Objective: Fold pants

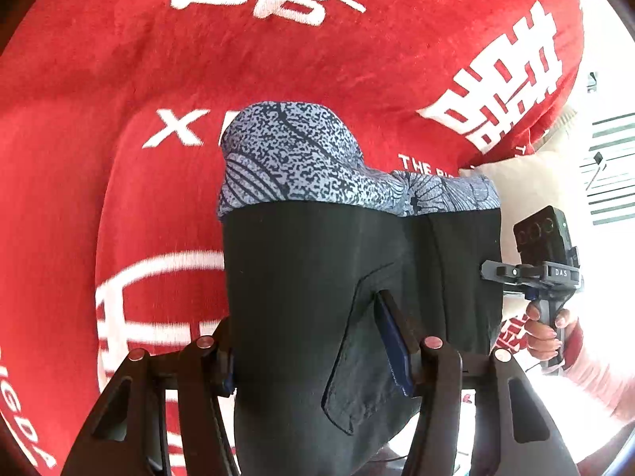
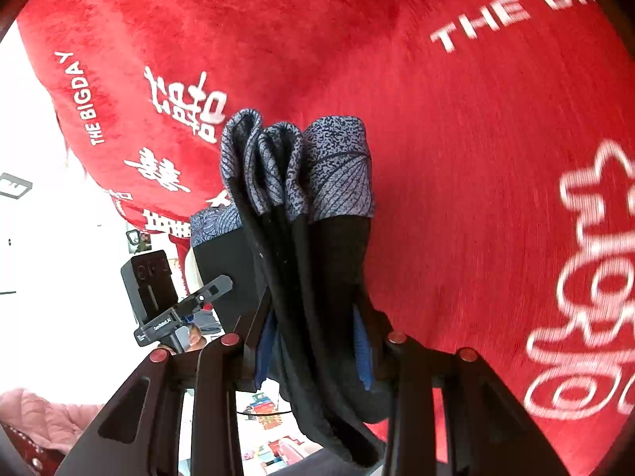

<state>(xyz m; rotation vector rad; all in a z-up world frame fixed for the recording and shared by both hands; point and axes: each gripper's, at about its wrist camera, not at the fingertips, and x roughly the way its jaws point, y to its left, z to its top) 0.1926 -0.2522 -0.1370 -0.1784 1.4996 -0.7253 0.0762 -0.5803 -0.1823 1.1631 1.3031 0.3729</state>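
Observation:
The pants [image 1: 317, 277] are black with blue-grey patterned cuffs [image 1: 293, 158] and hang lifted above a red blanket. My left gripper [image 1: 317, 341] is shut on the black cloth near a pocket flap. In the right wrist view the pants [image 2: 317, 277] hang bunched in several folds, cuffs [image 2: 297, 162] at the far end. My right gripper [image 2: 317, 341] is shut on that bunch. The right gripper [image 1: 543, 277] shows at the right of the left wrist view, held by a hand. The left gripper [image 2: 174, 305] shows at the left of the right wrist view.
A red plush blanket [image 1: 119, 79] with white lettering covers the surface under both grippers and also fills the right wrist view [image 2: 476, 158]. A cream cushion [image 1: 528, 182] lies at its right edge. Pink padded cloth [image 2: 39, 416] sits at the lower left of the right wrist view.

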